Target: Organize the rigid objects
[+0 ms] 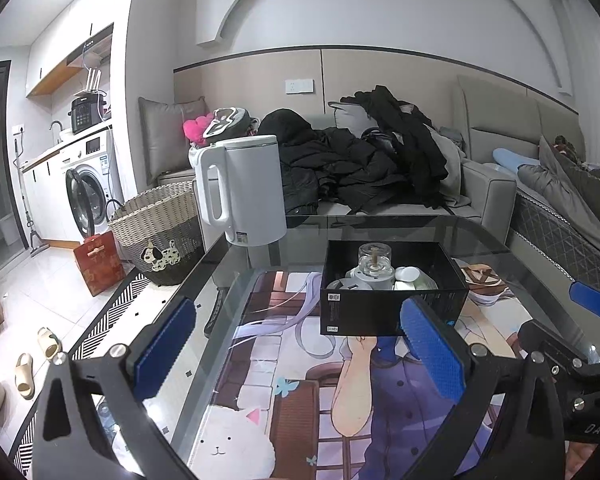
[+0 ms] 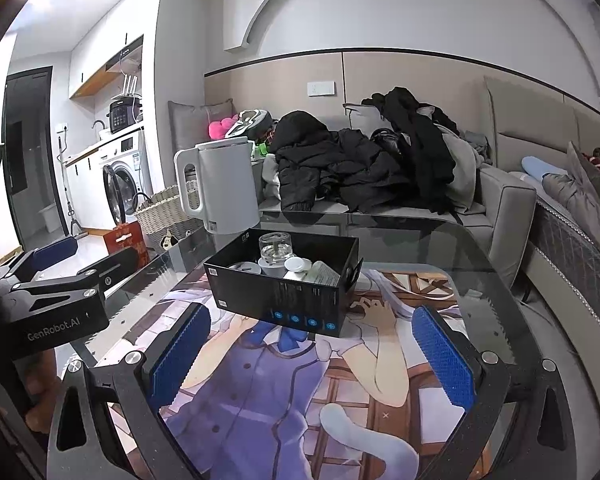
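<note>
Left claw [image 1: 298, 350]: released, blue pads spread wide and empty, held above the near part of the tabletop; its right pad overlaps the near right corner of the box in the left wrist view.
Right claw [image 2: 312, 354]: released, pads wide apart, nothing between them, above the printed mat, near side of the box.
Tabletop [image 1: 500, 256]: dark glass, with a printed cartoon mat [image 1: 260, 380] lying on it.
Black box [image 1: 364, 312]: open-topped, standing on the mat at mid tabletop, just beyond both claws.
Box contents: a clear glass jar [image 1: 374, 258] upright on a grey base, beside small white and grey round pieces [image 2: 298, 266]; finer detail cannot be told.
White kettle [image 1: 244, 188]: upright at the far left edge of the tabletop, handle to the left, apart from the box.
Background: woven basket [image 1: 160, 224] on the floor at left; dark clothes [image 1: 364, 164] heaped on the sofa beyond.
</note>
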{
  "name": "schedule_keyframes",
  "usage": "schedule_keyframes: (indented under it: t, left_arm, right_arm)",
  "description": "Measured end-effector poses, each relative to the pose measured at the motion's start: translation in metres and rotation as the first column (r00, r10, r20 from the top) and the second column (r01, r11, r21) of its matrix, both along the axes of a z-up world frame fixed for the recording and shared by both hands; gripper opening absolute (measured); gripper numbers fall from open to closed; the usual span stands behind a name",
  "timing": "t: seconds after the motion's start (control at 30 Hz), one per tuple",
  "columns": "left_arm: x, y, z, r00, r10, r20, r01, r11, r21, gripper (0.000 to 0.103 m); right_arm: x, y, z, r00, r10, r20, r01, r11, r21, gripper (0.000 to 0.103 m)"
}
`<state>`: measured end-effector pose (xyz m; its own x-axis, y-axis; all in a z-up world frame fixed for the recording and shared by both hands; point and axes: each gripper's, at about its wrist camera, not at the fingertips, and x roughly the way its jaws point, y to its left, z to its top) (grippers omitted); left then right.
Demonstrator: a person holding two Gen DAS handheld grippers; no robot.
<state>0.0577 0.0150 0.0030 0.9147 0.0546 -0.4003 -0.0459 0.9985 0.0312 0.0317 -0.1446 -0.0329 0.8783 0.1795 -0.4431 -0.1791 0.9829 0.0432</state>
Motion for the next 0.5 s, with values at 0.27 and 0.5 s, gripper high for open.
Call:
schedule_keyframes:
  t: [0.27, 0.5]
  left_arm:
    - [0.0006, -0.0011, -0.0016, 1.0, -0.009, -0.004, 0.009, 1.0, 0.007, 0.103]
    - [0.0013, -0.0008, -0.0021, 1.0, -0.015, -0.01, 0.015, 1.0, 0.007, 0.103]
  right_arm:
    - [-0.0007, 0.0008, 0.0011, 1.0, -0.004, -0.007, 0.004, 1.0, 0.005, 0.103]
    - [-0.0002, -0.0017, 0.002, 1.0, -0.001, -0.009, 0.002, 1.0, 0.012, 0.103]
